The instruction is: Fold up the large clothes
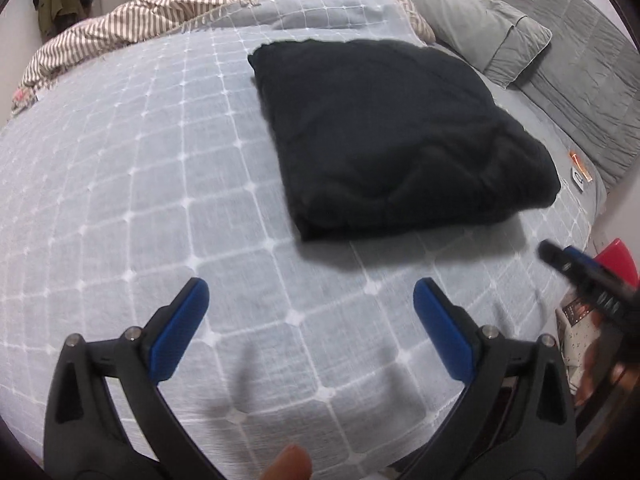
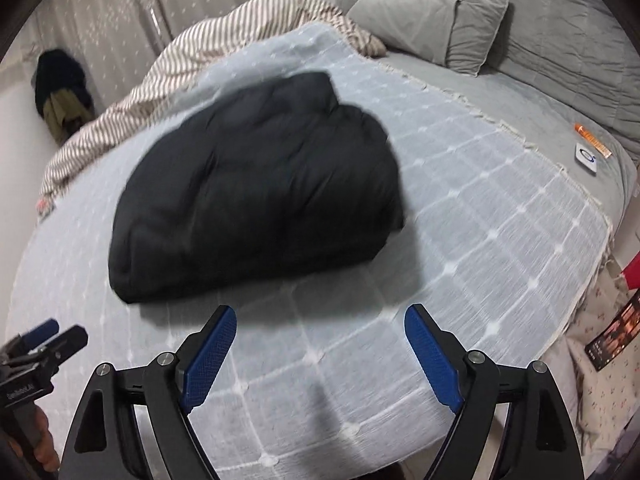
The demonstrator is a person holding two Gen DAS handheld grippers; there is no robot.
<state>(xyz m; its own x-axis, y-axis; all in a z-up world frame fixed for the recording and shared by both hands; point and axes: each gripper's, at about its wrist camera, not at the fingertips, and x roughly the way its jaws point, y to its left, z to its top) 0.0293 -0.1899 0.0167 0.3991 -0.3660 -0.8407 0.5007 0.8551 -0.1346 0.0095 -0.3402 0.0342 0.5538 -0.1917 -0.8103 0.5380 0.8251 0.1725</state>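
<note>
Black garment (image 1: 396, 136) lies folded into a thick rectangular bundle on the pale blue checked blanket (image 1: 140, 184) that covers the bed, toward 12 o'clock from both tools. Left tool (image 1: 311, 300) hangs over the blanket with its blue pads spread wide and nothing between them, apart from the bundle. Right tool (image 2: 320, 324) is likewise wide open and holds nothing. A grey pillow (image 2: 432, 16) sits at 1 o'clock, a striped duvet (image 2: 224, 36) at 11 o'clock.
</note>
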